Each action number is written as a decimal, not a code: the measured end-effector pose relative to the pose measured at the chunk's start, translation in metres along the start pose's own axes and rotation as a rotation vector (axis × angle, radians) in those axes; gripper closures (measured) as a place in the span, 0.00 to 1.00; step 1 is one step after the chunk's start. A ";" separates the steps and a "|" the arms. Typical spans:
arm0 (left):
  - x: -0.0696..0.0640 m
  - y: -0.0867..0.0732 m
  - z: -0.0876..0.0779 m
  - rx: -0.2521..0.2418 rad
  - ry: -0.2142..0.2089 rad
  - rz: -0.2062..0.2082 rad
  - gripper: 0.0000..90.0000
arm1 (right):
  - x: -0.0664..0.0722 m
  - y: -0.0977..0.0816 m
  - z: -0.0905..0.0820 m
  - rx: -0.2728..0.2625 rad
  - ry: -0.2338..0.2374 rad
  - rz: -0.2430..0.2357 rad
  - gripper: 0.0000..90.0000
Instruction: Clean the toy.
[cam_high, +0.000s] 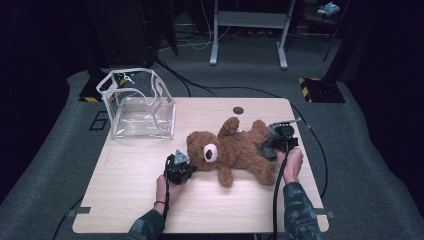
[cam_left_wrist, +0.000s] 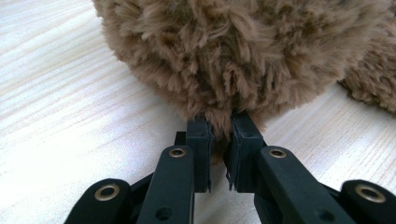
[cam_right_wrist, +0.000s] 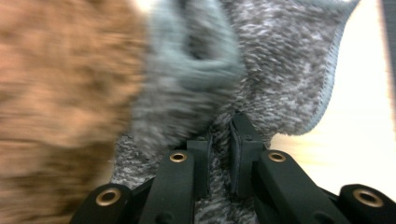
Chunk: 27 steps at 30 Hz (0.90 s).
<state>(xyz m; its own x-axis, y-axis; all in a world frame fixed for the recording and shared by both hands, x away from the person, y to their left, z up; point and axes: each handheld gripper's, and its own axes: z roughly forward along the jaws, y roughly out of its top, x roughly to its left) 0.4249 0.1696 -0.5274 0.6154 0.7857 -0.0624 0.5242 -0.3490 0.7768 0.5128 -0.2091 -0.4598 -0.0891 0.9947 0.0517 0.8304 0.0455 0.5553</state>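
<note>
A brown teddy bear (cam_high: 235, 150) lies on its back in the middle of the wooden table (cam_high: 130, 200), head to the left. My left gripper (cam_high: 191, 167) is at the bear's head. In the left gripper view that gripper (cam_left_wrist: 220, 135) is shut on a tuft of the teddy bear's (cam_left_wrist: 243, 51) fur. My right gripper (cam_high: 274, 144) is by the bear's leg on the right. In the right gripper view it (cam_right_wrist: 220, 135) is shut on a grey knitted cloth (cam_right_wrist: 280, 70), which lies against the blurred brown bear (cam_right_wrist: 56, 93).
A clear plastic box (cam_high: 140, 105) with white edging stands open at the table's back left corner. A round dark cable port (cam_high: 238, 110) sits in the tabletop at the back. Cables trail over the floor behind, near a metal frame (cam_high: 250, 30).
</note>
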 end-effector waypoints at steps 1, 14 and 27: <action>0.000 0.000 0.000 0.004 0.001 0.001 0.89 | 0.003 0.000 -0.002 -0.015 0.037 0.004 0.91; 0.000 0.000 0.000 0.004 0.002 0.001 0.90 | 0.025 0.014 -0.046 -0.201 0.310 0.037 0.91; 0.000 0.000 0.000 0.003 0.001 0.000 0.90 | 0.058 0.030 -0.060 -0.257 0.382 -0.025 0.91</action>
<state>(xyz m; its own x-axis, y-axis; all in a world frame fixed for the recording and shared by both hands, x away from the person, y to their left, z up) 0.4246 0.1695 -0.5272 0.6147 0.7863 -0.0614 0.5260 -0.3507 0.7748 0.4989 -0.1555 -0.3902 -0.3438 0.8861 0.3109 0.6666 -0.0029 0.7454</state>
